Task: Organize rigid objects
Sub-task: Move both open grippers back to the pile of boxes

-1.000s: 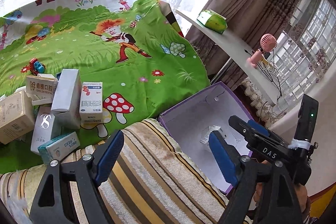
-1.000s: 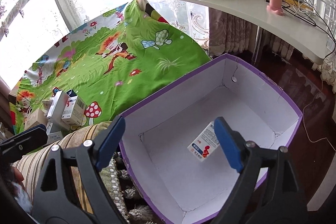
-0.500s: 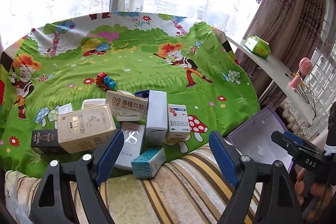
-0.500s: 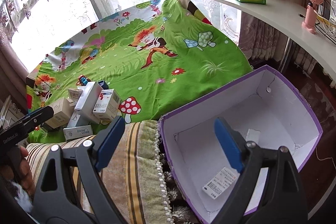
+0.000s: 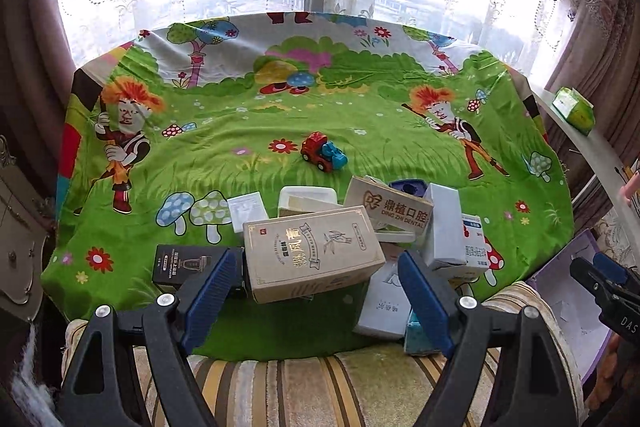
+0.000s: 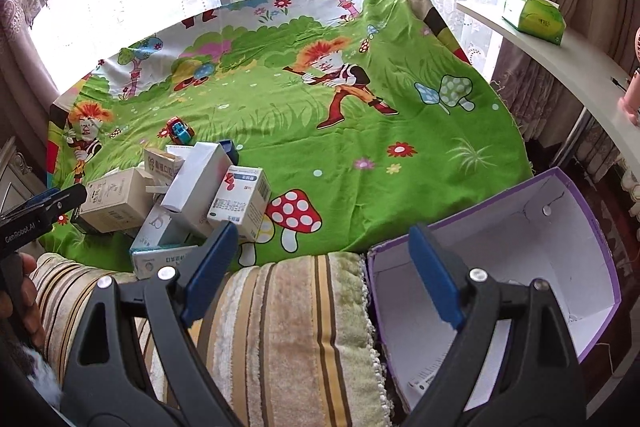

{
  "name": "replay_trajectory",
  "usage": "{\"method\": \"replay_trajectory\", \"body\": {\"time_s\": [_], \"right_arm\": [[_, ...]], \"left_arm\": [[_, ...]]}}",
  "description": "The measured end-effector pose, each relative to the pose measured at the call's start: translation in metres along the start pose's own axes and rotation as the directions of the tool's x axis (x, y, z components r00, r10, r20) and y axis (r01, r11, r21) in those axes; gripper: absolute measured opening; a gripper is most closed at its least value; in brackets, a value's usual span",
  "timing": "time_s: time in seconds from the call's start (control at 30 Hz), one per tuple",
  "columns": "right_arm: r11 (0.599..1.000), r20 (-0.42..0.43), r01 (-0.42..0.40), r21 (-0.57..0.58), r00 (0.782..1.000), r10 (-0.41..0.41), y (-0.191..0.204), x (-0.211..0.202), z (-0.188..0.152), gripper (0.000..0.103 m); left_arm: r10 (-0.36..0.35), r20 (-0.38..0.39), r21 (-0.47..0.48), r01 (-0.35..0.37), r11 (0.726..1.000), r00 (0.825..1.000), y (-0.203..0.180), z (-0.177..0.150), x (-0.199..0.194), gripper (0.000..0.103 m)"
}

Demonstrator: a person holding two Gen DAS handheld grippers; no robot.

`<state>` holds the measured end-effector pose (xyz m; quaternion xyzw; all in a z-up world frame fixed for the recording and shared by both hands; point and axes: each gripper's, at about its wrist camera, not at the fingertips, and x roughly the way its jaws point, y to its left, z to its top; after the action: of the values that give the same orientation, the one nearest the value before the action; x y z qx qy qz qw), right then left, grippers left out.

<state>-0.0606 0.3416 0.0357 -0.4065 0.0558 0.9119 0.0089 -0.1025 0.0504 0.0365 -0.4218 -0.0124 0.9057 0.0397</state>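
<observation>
- Both claws stand wide with nothing between the pads: the left gripper [image 5: 318,301] frames the heap of cartons, and the right gripper [image 6: 324,271] hangs over the striped cushion [image 6: 288,339], between the heap and the purple box [image 6: 592,259].
- Cartons lie jumbled at the near edge of the green cartoon cloth [image 5: 280,115], leaning on one another. The tan carton [image 5: 312,255] sits on top and nearest the left claw, so it looks the easiest first pick.
- Around it lie a black carton [image 5: 188,265] to the left, the dental carton [image 5: 390,207] behind and a blue-and-white medicine box [image 6: 240,201] to the right.
- A toy truck [image 5: 323,151] stands apart, farther off.
- At the right, the purple box sits open beside the cushion, probably the bin for sorted items; a label-like slip shows inside.
</observation>
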Motion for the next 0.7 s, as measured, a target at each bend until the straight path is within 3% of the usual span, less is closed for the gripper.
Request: {"method": "replay_trajectory", "body": {"time_s": [0.13, 0.23, 0.37, 0.53, 0.6, 0.7], "right_arm": [[0.997, 0.028, 0.073, -0.031, 0.997, -0.073, 0.017, 0.001, 0.009, 0.098], [0.995, 0.047, 0.087, -0.046, 0.995, -0.084, 0.028, 0.0, 0.012, 0.102], [0.997, -0.011, 0.045, -0.063, 0.999, -0.045, 0.042, 0.009, 0.016, 0.102], [0.998, 0.002, -0.013, -0.066, 1.0, 0.013, 0.049, 0.015, 0.014, 0.102], [0.996, -0.026, -0.011, -0.093, 1.0, 0.008, 0.057, 0.02, 0.016, 0.102], [0.986, -0.042, -0.095, -0.137, 0.995, 0.09, 0.073, 0.021, 0.013, 0.102]], "left_arm": [[0.097, 0.018, -0.002, -0.097, 0.995, 0.995, 0.004, 0.001, -0.001, 0.085], [0.097, 0.082, 0.019, -0.099, 0.995, 0.992, 0.007, 0.002, -0.011, 0.085], [0.086, 0.05, -0.042, -0.084, 0.996, 0.995, 0.028, 0.006, -0.009, 0.085], [0.173, 0.012, -0.042, -0.172, 0.984, 0.985, 0.048, 0.005, -0.001, 0.085], [0.147, -0.014, -0.075, -0.147, 0.986, 0.989, 0.059, 0.005, 0.001, 0.085], [0.096, -0.016, -0.124, -0.097, 0.988, 0.995, 0.073, 0.004, 0.002, 0.085]]}}
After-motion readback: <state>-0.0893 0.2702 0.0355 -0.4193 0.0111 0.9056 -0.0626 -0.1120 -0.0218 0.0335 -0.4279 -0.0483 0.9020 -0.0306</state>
